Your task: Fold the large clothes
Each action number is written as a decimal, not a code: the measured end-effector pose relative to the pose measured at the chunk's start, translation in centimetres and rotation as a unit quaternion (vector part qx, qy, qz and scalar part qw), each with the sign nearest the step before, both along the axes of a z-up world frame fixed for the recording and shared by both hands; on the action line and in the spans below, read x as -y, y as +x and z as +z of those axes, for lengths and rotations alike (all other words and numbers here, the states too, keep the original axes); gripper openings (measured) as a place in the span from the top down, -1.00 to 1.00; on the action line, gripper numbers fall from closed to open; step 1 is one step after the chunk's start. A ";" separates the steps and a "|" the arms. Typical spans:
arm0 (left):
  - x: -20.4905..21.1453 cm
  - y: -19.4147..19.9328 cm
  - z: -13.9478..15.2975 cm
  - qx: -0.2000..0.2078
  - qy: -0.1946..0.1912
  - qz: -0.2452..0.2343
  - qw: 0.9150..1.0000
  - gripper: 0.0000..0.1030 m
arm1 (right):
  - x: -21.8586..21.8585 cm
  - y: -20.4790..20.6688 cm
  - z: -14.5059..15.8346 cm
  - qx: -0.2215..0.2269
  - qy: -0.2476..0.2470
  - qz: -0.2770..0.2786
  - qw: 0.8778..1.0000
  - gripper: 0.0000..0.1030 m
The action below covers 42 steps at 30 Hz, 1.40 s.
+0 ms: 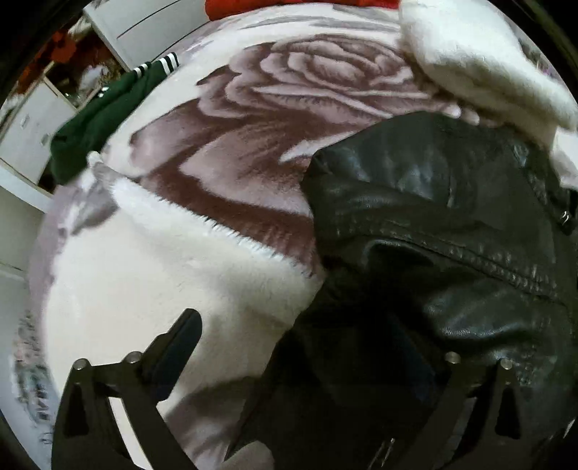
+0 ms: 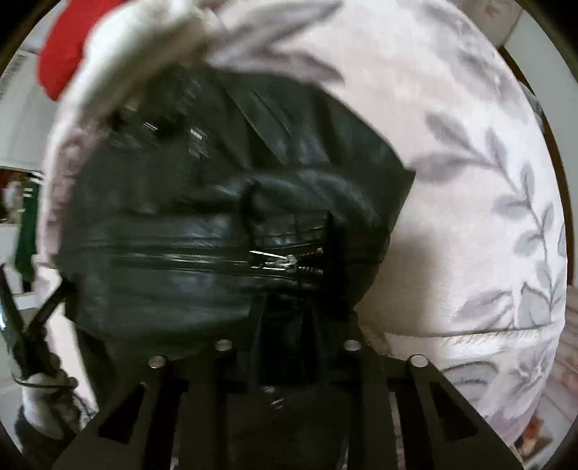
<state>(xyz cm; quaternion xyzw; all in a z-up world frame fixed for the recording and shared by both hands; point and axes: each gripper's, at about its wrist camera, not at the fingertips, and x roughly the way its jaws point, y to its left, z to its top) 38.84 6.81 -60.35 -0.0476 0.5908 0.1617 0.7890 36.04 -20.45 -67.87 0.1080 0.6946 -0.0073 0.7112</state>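
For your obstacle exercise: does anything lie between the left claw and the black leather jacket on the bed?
Nothing visible does. The left claw stands open directly over the black leather jacket, one finger over the white fluffy garment beside it, the other over the leather.

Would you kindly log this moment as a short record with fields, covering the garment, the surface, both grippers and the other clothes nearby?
surface: rose-patterned blanket
garment in work: black leather jacket, crumpled, zipper showing
left gripper: open, fingers spread wide, one finger over the white fleece, nothing pinched
right gripper: fingers nearly together at the jacket's edge; an actual pinch cannot be confirmed
other clothes: white fleece beside the jacket, green garment with white stripes at the blanket's edge, red fabric at the far side
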 end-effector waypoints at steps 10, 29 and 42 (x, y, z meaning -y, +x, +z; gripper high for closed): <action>-0.2 -2.7 5.2 0.057 -0.012 -0.013 0.998 -1.00 | -1.0 1.8 1.9 -0.061 -0.024 0.042 0.997 0.45; 18.9 -18.3 7.6 -0.016 0.148 -0.045 0.988 -1.00 | 7.0 -6.3 -1.9 -0.059 0.117 0.048 0.990 0.72; 42.8 -24.9 0.5 -0.069 0.268 -0.247 0.929 -1.00 | 22.7 -7.2 5.2 -0.042 -0.032 0.118 0.992 -0.06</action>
